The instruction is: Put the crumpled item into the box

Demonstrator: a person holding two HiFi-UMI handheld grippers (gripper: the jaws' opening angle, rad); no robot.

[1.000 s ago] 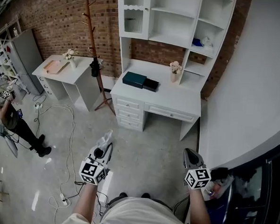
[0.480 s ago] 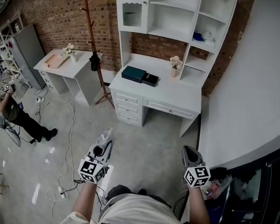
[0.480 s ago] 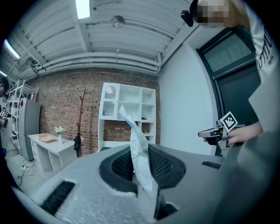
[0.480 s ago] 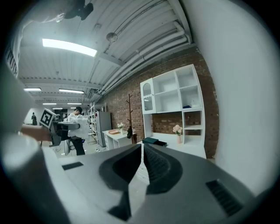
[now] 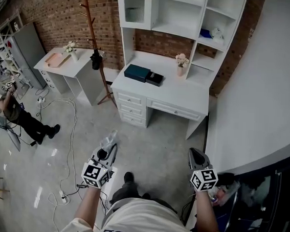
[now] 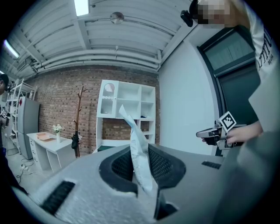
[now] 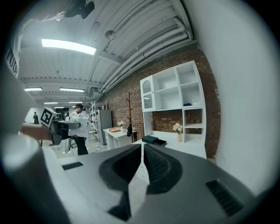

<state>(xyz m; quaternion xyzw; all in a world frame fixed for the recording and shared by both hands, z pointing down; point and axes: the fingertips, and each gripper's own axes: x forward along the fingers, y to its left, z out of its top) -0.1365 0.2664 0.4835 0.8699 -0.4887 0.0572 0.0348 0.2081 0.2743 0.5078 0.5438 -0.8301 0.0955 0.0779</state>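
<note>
Two tools are out front. I'd say the carry wants a firm, level pinch until the left tool (image 5: 107, 150) is right over the dark box (image 5: 138, 72) on the white counter (image 5: 180, 96), well ahead. The crumpled white wrapper (image 6: 134, 144) is clamped between its jaws, sticking up past them; the right tool (image 7: 142, 162) is closed and empty.

I see a brick wall (image 5: 53, 14) behind a white desk with shelves (image 5: 180, 93), a wooden coat stand (image 5: 91, 30), a small white table (image 5: 75, 67), grey floor (image 5: 153, 143) and strip lights (image 7: 68, 46) overhead.
</note>
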